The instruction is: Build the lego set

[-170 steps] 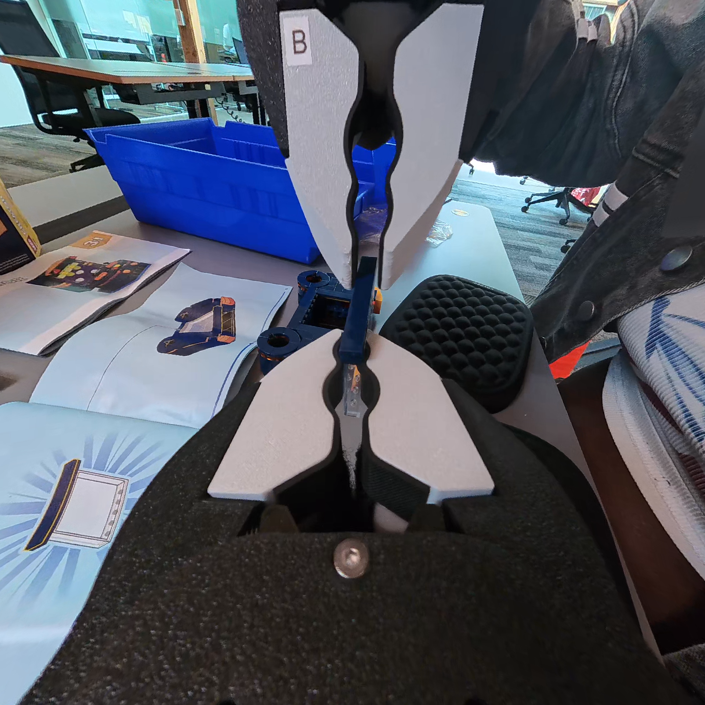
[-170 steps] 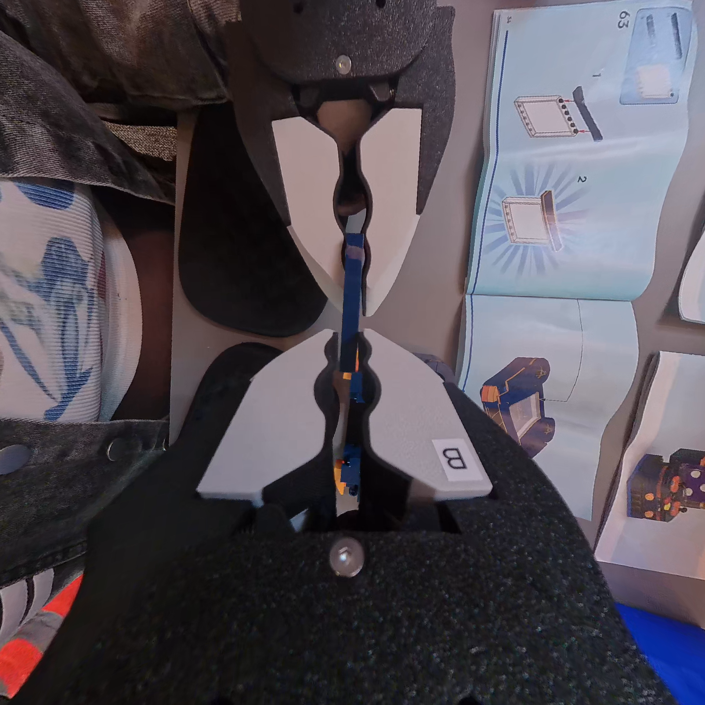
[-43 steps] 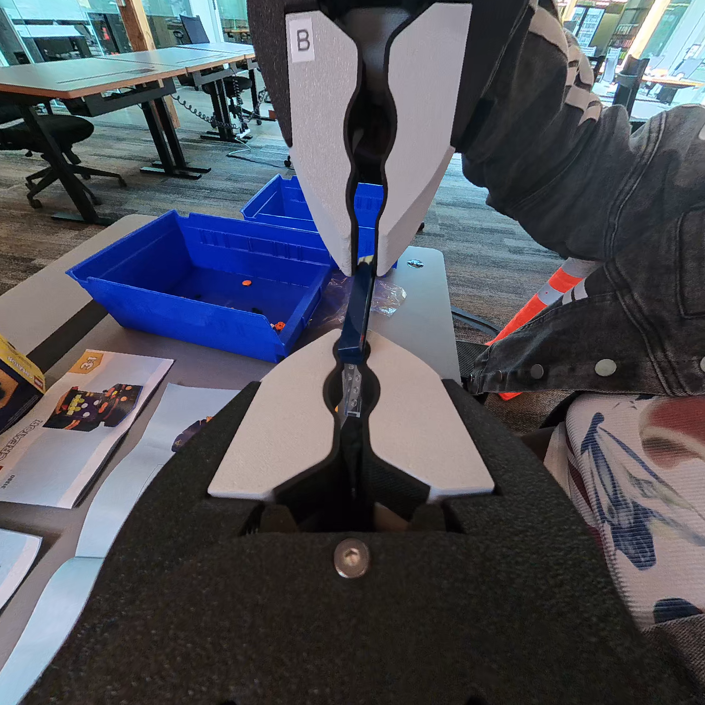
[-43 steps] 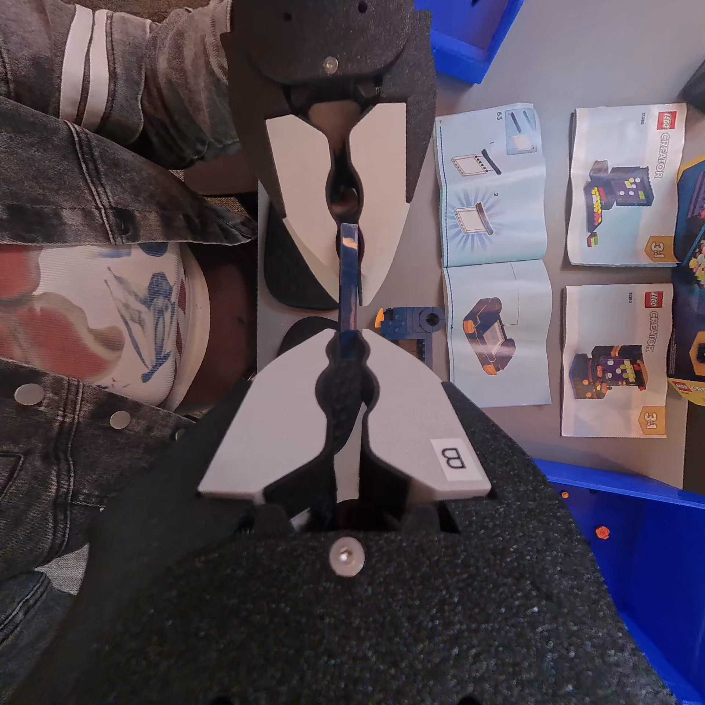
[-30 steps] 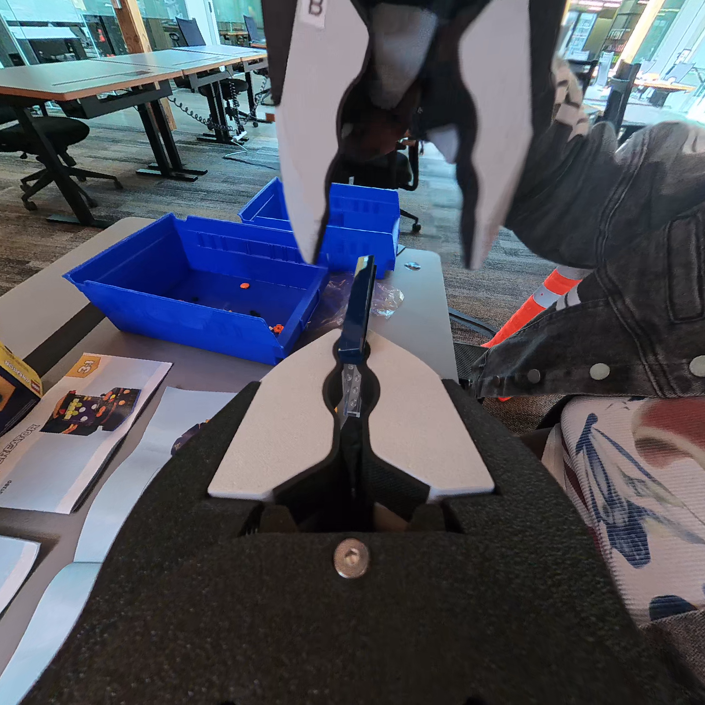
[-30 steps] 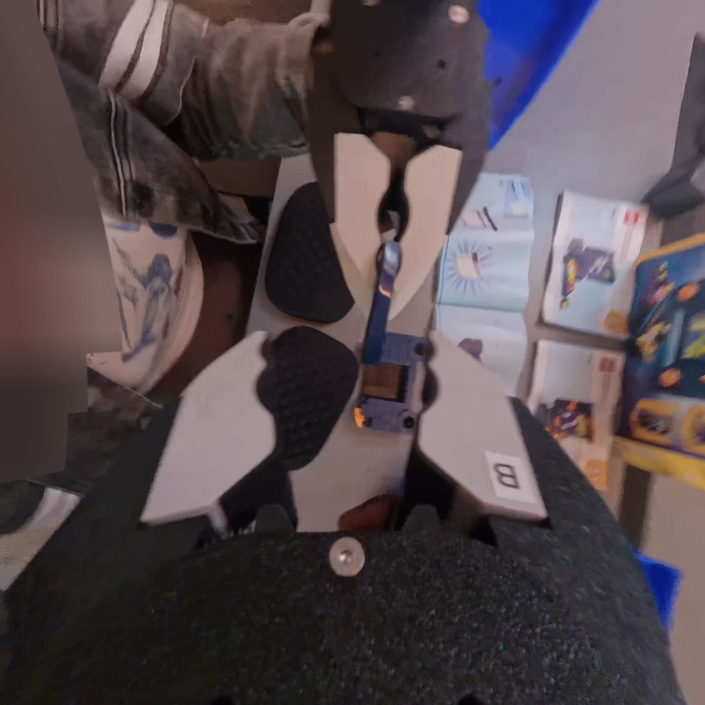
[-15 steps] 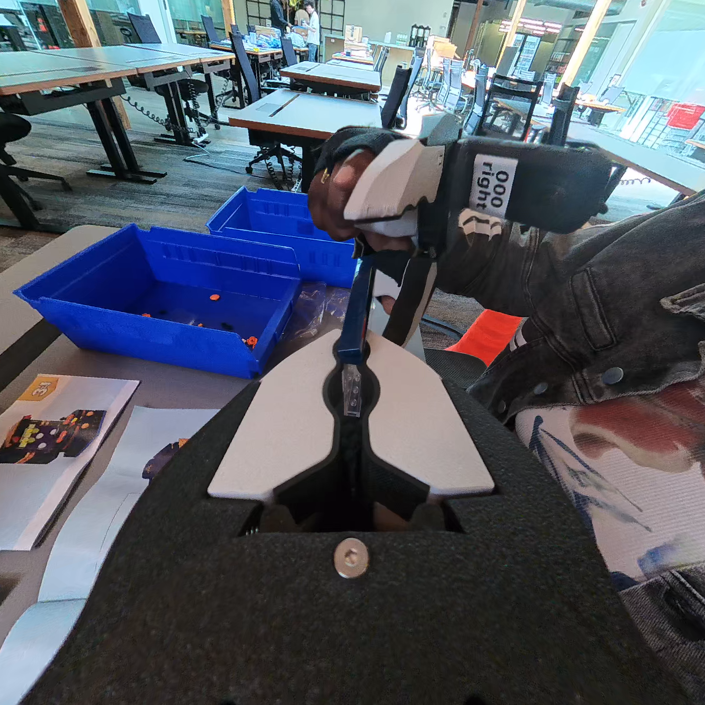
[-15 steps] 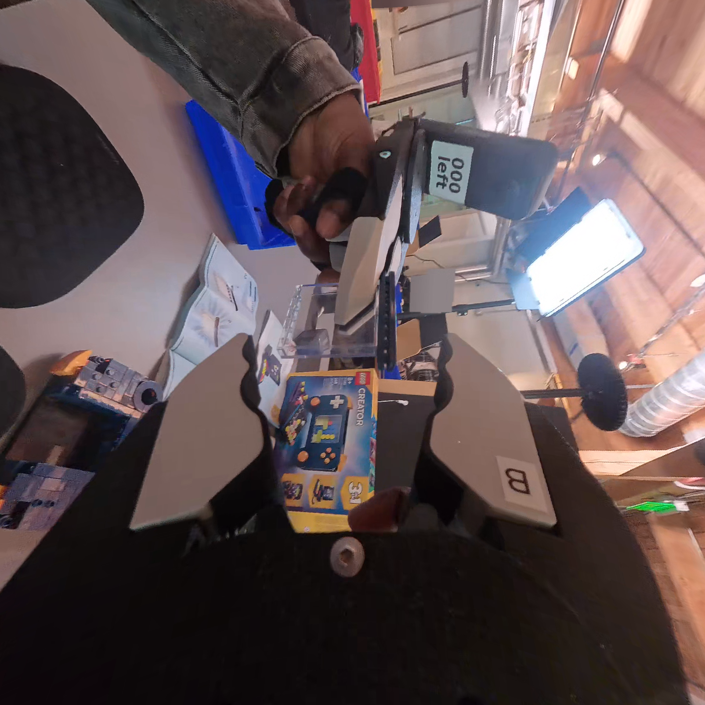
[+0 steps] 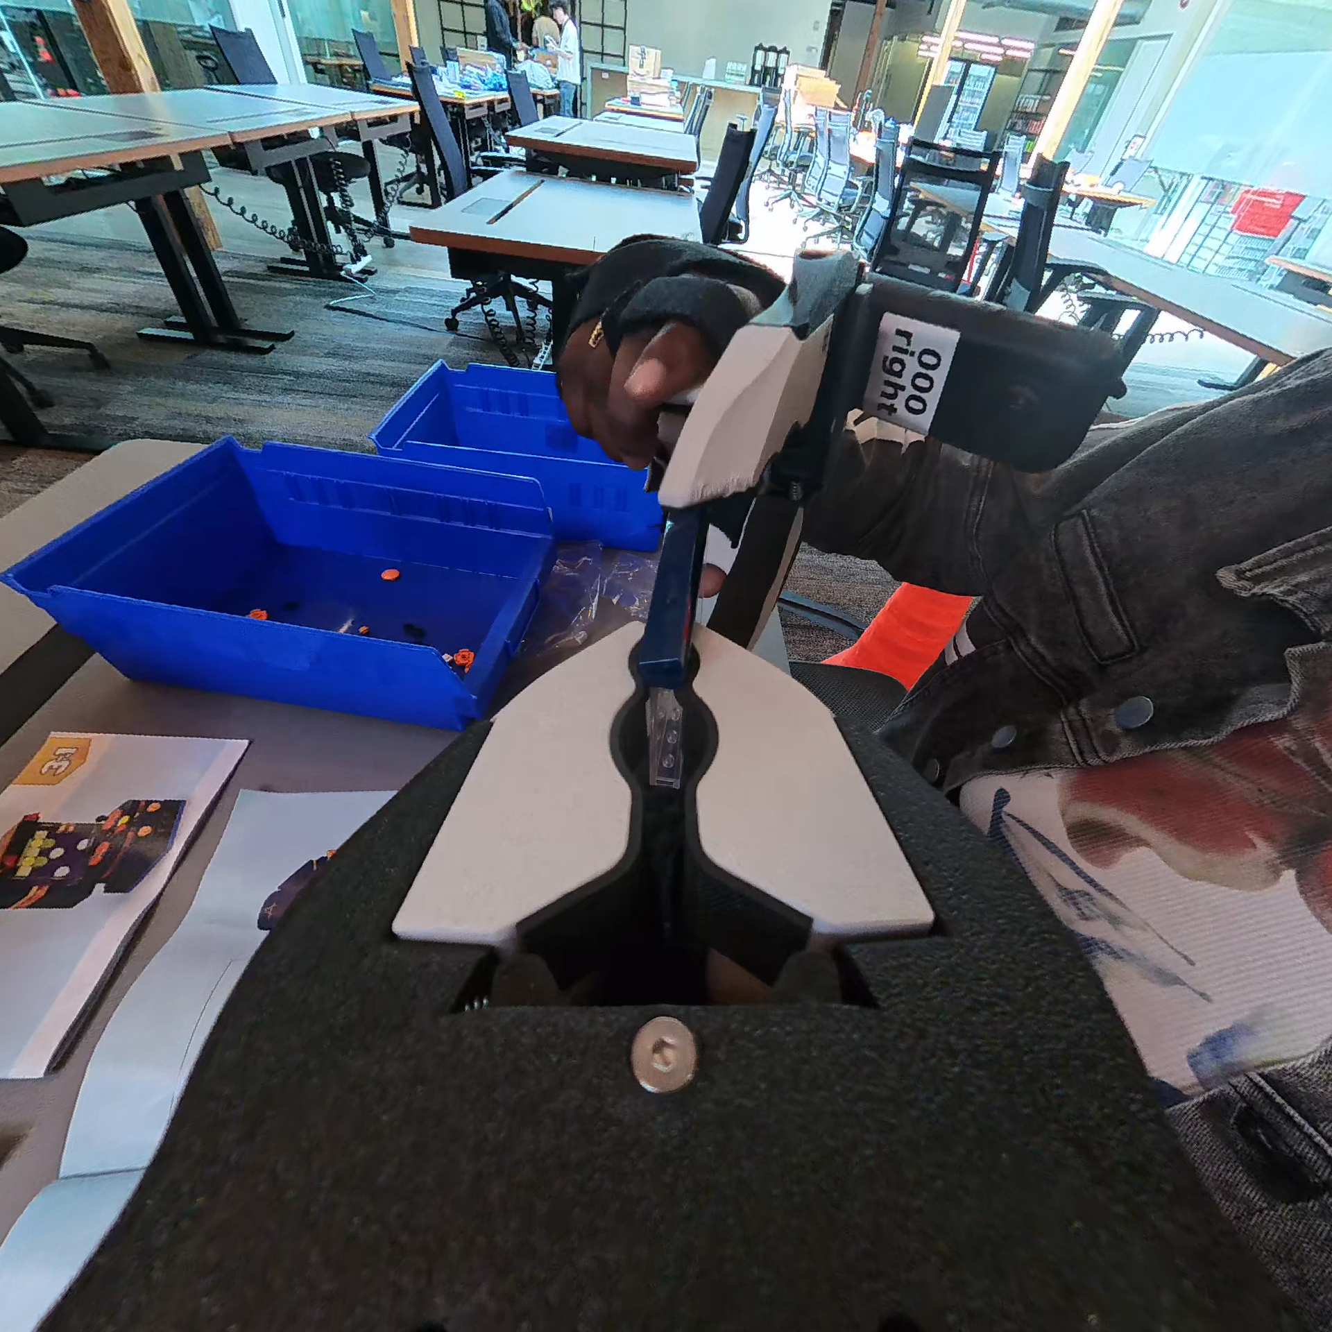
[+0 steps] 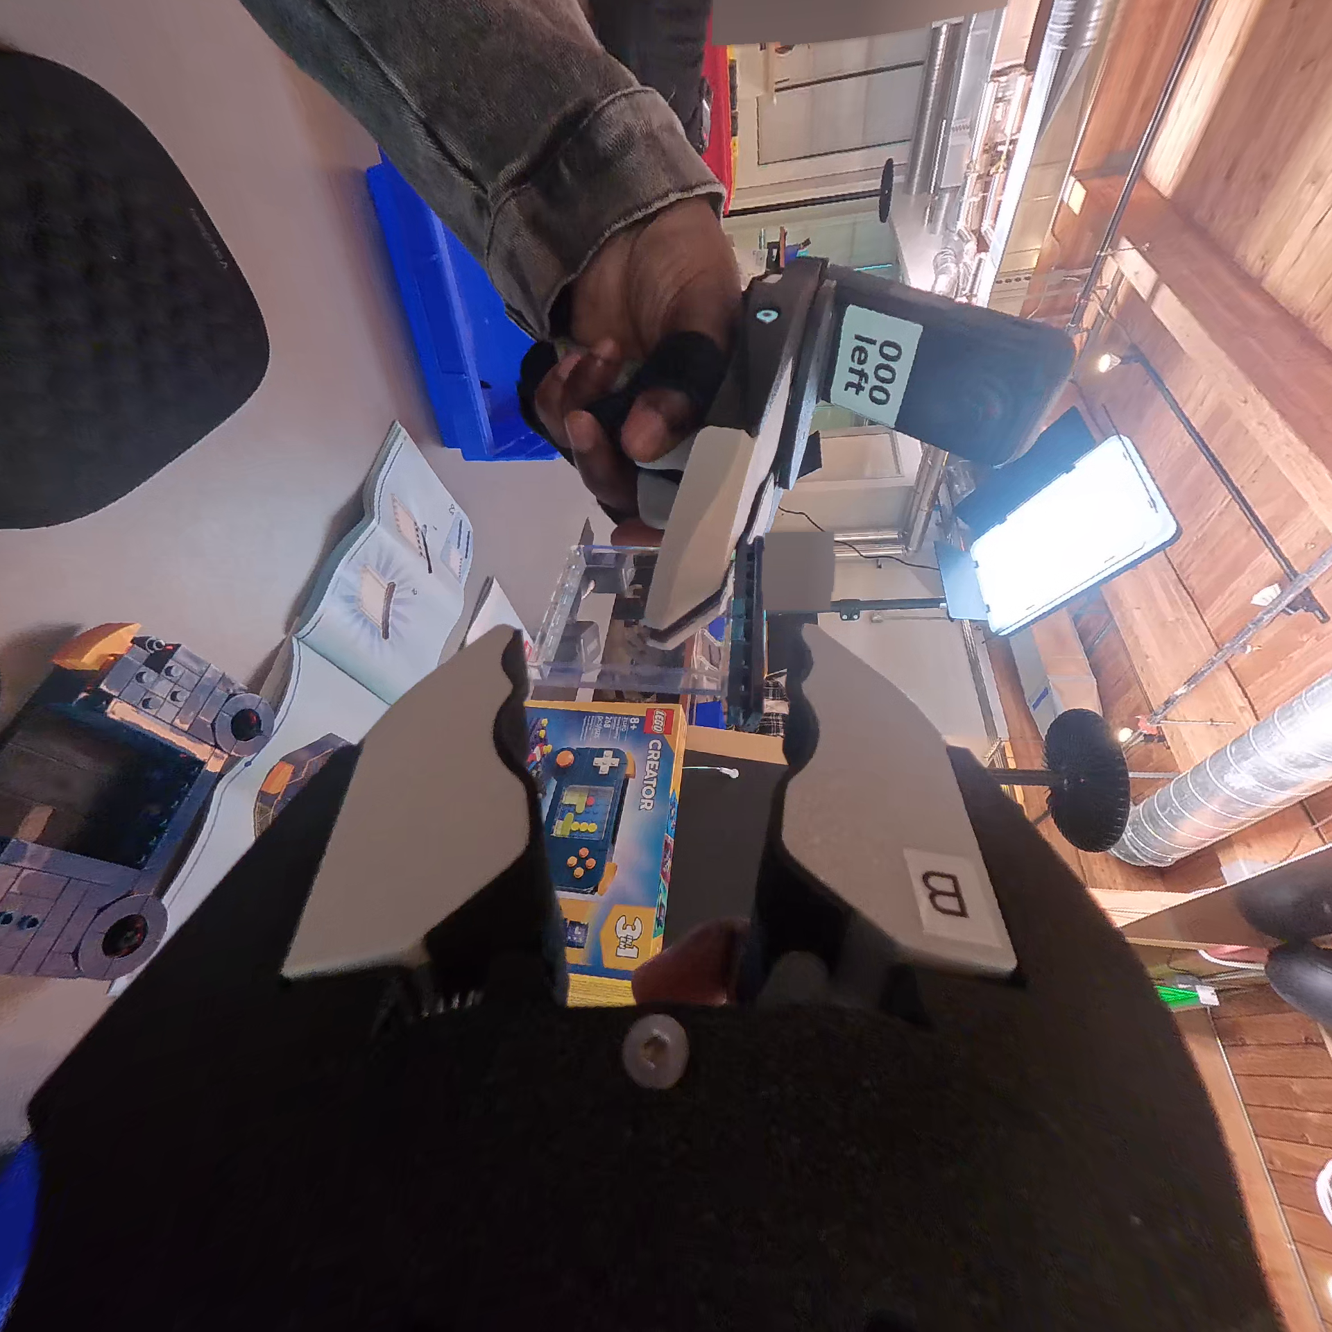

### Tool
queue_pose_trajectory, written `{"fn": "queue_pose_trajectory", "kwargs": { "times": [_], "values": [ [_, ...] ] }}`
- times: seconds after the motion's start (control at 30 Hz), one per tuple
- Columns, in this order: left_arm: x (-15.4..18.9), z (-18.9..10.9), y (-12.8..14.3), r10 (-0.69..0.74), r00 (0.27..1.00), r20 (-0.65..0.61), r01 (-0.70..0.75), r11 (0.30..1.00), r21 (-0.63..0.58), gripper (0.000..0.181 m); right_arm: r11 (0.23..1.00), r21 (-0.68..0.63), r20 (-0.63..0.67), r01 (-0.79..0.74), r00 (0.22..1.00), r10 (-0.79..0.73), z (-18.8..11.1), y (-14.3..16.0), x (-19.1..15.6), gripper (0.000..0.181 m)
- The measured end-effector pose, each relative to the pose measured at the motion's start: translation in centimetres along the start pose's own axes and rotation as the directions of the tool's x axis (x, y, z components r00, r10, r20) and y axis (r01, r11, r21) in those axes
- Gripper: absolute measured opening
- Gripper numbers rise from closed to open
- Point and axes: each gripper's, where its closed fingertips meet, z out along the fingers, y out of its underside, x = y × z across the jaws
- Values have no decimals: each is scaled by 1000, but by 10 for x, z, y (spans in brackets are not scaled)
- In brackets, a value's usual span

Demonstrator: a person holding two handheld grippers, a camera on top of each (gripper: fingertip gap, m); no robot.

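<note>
My left gripper [image 9: 667, 638] is shut on a clear screen panel [image 9: 663, 742] with a dark blue strip [image 9: 677, 576] along its edge, held up in the air. The strip sticks out past the fingertips. My right gripper [image 10: 656, 641] is open and turned side-on to the left one. Its jaws stand on either side of the panel [image 10: 620, 627] and strip [image 10: 746, 634], without closing. The left gripper [image 10: 659, 623] shows edge-on there. The dark blue console build [image 10: 108, 778] lies on the table at the left.
Two blue bins [image 9: 288, 576] [image 9: 490, 432] stand at the table's far side, the near one with small orange parts. Open instruction booklets [image 9: 94, 850] lie at the left, and one [image 10: 389, 598] shows beside the set's box [image 10: 605, 814]. A black pad [image 10: 108, 288] lies near the table edge.
My right gripper has let go of the blue strip, opened, and turned to come at the panel from the side. My left gripper still holds the panel, now raised higher.
</note>
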Motion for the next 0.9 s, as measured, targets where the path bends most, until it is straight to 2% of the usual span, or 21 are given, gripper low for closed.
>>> {"fn": "queue_pose_trajectory", "kwargs": {
  "times": [0.13,0.47,0.73,0.9],
  "values": [
    [-1,0,-2,1,1000,1,-1,1000,4,4,1000,-8,3,14,1000,-14,-1,0,-1,63],
    [-3,1,-2,-6,1000,9,6,1000,5,4,999,-32,6,31,999,-31,-1,3,-1,62],
    [-8,2,-4,43,995,86,-43,999,2,4,997,-66,30,30,999,-28,-1,9,1,62],
    [-10,2,-5,45,994,97,-47,999,14,4,998,-59,32,13,999,-11,-2,8,2,55]
  ]
}}
